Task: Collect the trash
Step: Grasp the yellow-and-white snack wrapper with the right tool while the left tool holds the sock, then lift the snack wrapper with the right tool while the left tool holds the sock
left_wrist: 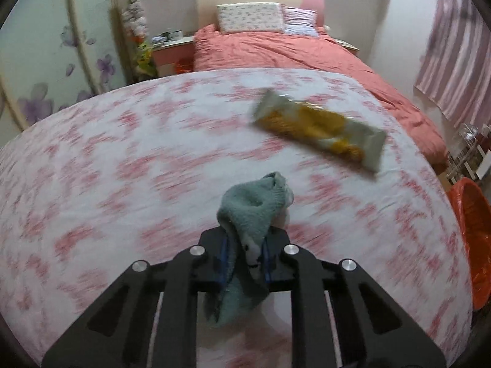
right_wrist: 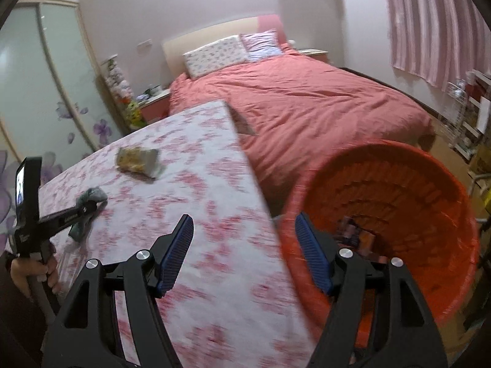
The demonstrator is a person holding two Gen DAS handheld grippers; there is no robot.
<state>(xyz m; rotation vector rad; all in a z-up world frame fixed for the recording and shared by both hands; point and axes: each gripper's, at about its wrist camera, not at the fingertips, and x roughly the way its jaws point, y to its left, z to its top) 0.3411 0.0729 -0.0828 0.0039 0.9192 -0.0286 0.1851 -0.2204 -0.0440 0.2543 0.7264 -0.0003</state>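
While the left claw (left_wrist: 244, 247) is clamped tight on a crumpled grey-green cloth (left_wrist: 251, 205), the fabric bunches up above its blue pads and a loose end hangs down between the black arms toward the table (left_wrist: 92, 165). That table is covered in a white cloth with pink blotchy flowers, and the claw sits low over it. Beyond the cloth, further along the table and a little to the right, a yellow and white snack wrapper (left_wrist: 319, 130) lies flat, well apart from the claw and touched by nothing. From the other side you can see the person's hand (right_wrist: 33, 271) wrapped around the left tool's handle at the near left edge of the table. The right claw (right_wrist: 244, 256) is spread open with nothing between its ribbed blue pads; it hangs over the table's right edge, one finger above the flowered cloth and the other above the rim of an orange-lined bin (right_wrist: 429, 165). That bin stands on the floor just beside the table, and a few dark and reddish bits lie at its bottom, too blurred to name. Behind everything is a bed (right_wrist: 307, 107) under a salmon-pink cover, with two patterned pillows (right_wrist: 214, 50) against the headboard, and a pink striped curtain (right_wrist: 429, 24) hanging at the right.
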